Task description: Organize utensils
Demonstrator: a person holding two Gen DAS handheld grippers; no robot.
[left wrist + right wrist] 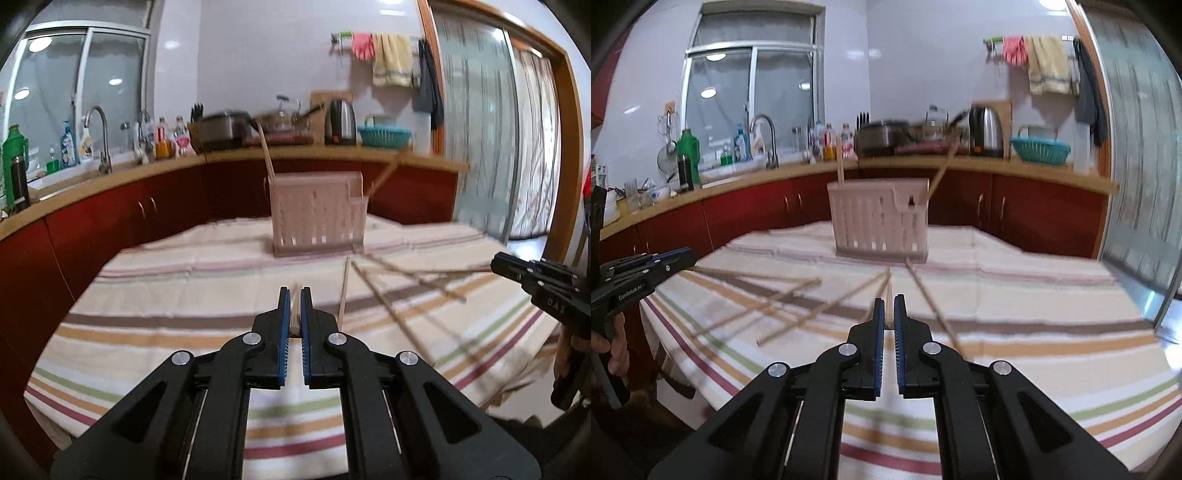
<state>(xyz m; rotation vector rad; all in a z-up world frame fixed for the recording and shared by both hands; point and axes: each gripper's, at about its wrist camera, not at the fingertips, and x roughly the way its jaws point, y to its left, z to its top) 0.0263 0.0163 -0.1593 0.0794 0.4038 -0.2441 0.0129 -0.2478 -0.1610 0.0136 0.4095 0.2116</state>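
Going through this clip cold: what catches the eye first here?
A pale slotted holder stands mid-table on the striped cloth, two chopsticks already in it. Loose chopsticks lie scattered before it. The left gripper and the right gripper are each shut on a chopstick.

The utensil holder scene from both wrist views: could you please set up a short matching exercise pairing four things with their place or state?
Things:
1. left tool
2. utensil holder
3. loose chopsticks
4. blue basket

Places or states:
A. on the kitchen counter beside the kettle
B. scattered flat on the striped cloth
C. shut on a chopstick
D. standing on the cloth with two chopsticks sticking out

Pairs: 1-C, 2-D, 3-B, 4-A
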